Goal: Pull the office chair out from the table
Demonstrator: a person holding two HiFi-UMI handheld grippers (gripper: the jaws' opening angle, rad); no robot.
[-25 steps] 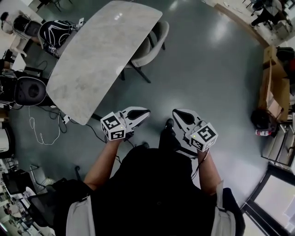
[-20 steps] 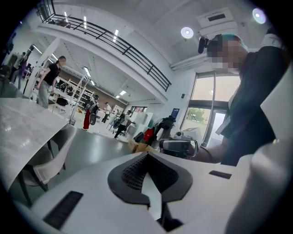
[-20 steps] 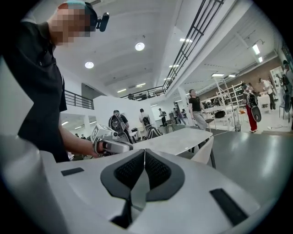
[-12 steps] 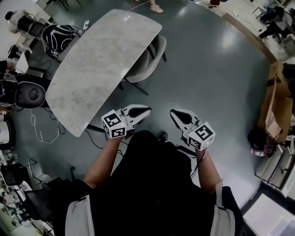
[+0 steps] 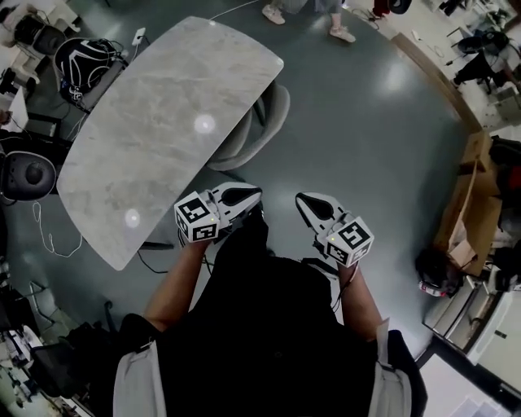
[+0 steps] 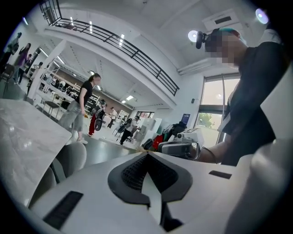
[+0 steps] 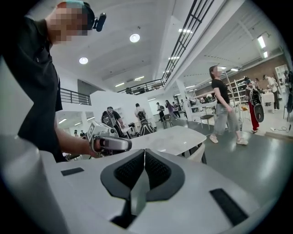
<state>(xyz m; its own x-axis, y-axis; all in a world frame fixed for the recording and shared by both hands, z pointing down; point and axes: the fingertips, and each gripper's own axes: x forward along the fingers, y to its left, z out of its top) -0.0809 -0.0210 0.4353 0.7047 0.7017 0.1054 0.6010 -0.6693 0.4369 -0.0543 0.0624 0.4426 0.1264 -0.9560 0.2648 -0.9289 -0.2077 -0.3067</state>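
Observation:
The grey padded chair is tucked under the right long side of the marble table; only its curved back shows. Both grippers are held out in front of the person, short of the chair and apart from it. My left gripper is shut and empty, near the table's near corner. My right gripper is also shut with nothing in it, over bare floor. In the left gripper view the chair stands left of my shut jaws beside the table. The right gripper view shows the table and chair ahead.
A person walks past the table's far end; their feet show at the top. Black office chairs and cables crowd the left. Cardboard boxes stand at the right. Grey floor lies beyond the chair.
The person has walked toward the table: table and chair now sit lower and nearer in the head view. Feet have come into view at the top. Both grippers stay shut.

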